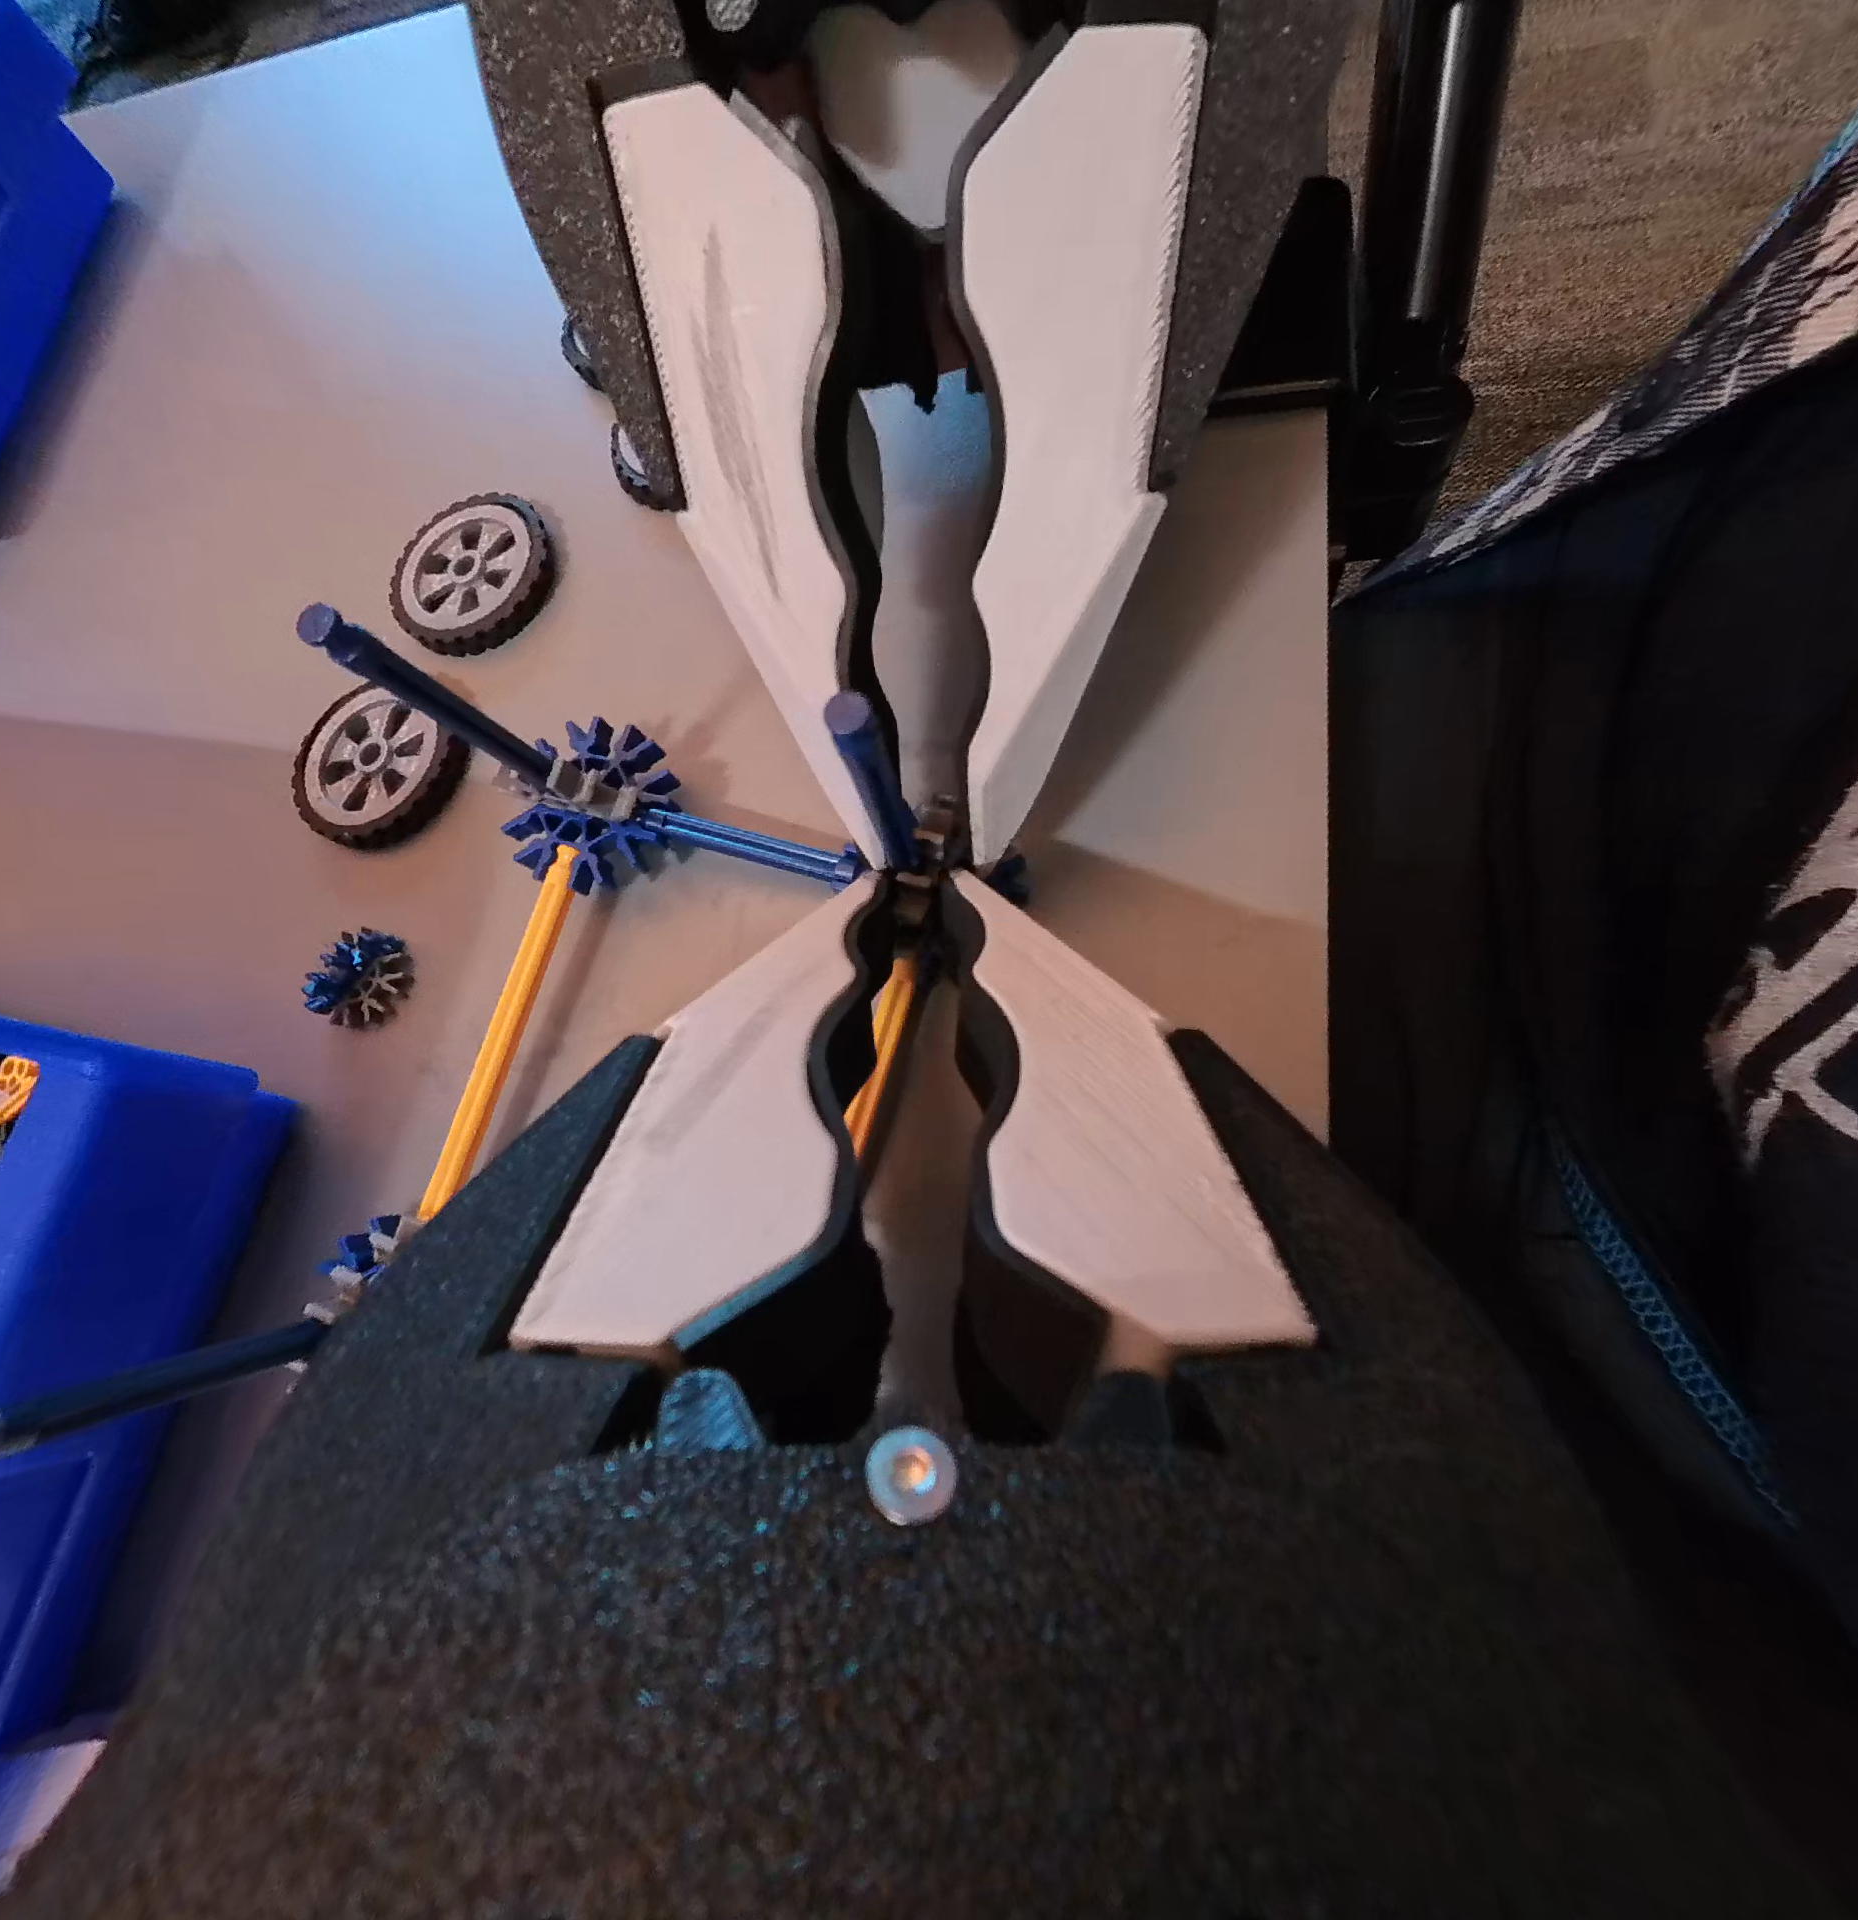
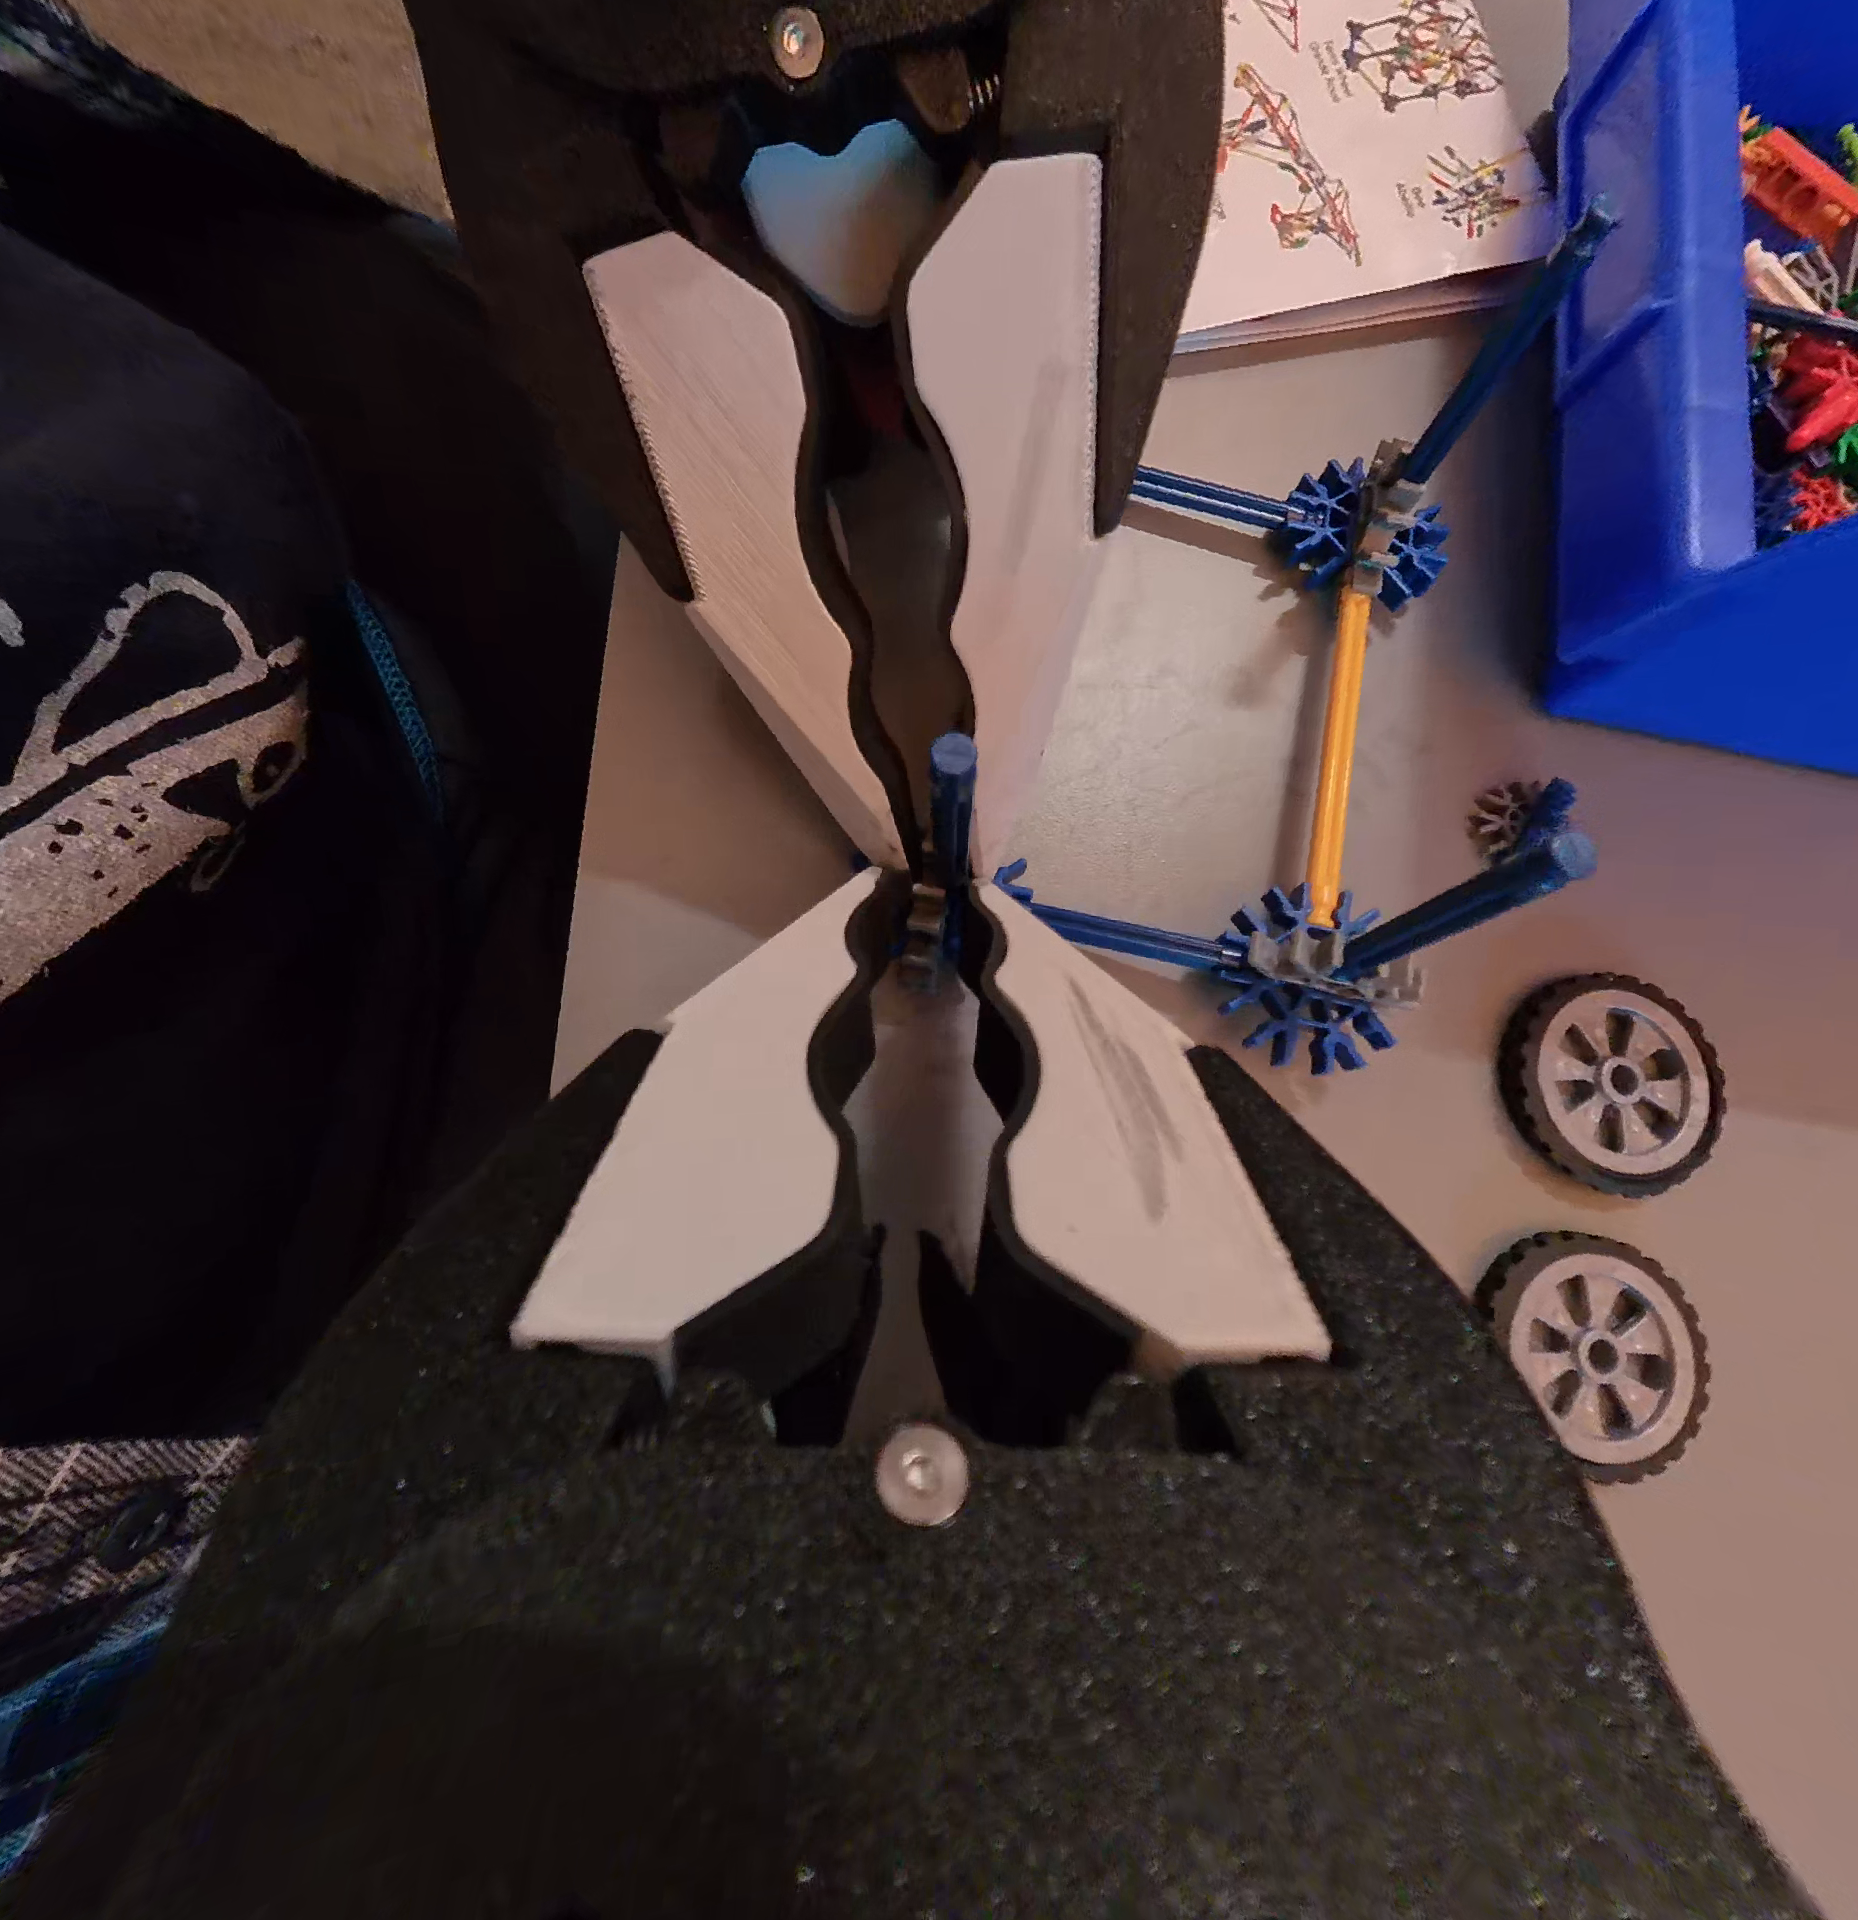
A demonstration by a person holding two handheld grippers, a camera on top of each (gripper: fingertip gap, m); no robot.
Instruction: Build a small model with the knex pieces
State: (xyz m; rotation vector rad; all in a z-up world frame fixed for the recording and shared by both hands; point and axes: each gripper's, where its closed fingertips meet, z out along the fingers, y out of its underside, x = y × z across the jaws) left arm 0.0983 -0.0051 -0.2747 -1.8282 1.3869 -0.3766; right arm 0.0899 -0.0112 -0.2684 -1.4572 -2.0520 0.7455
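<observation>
A frame of blue snowflake connectors [image 1: 592, 821], yellow rods [image 1: 509, 1029] and blue rods [image 1: 748, 840] lies on the pale table [image 1: 229, 364]. My left gripper [image 1: 909, 899] is shut on the frame's grey-and-blue corner connector [image 1: 930, 831]. My right gripper [image 1: 920, 847] meets it tip to tip from the far side and is shut on the same connector. A short blue rod [image 1: 860, 774] stands up from that connector. In the right wrist view my right gripper [image 2: 930, 914] and left gripper [image 2: 935, 847] pinch the connector [image 2: 920, 940] below the upright rod [image 2: 951, 800].
Two grey wheels [image 1: 473, 574] [image 1: 379, 764] and a loose connector [image 1: 359, 977] lie beside the frame. Blue bins [image 1: 104, 1299] [image 2: 1652, 520] hold several parts. A printed sheet [image 2: 1351, 156] lies by the bin. The table edge [image 1: 1325, 727] and a person's dark clothing [image 1: 1579, 935] are close. My two grippers' fingertips are within a few centimetres of each other.
</observation>
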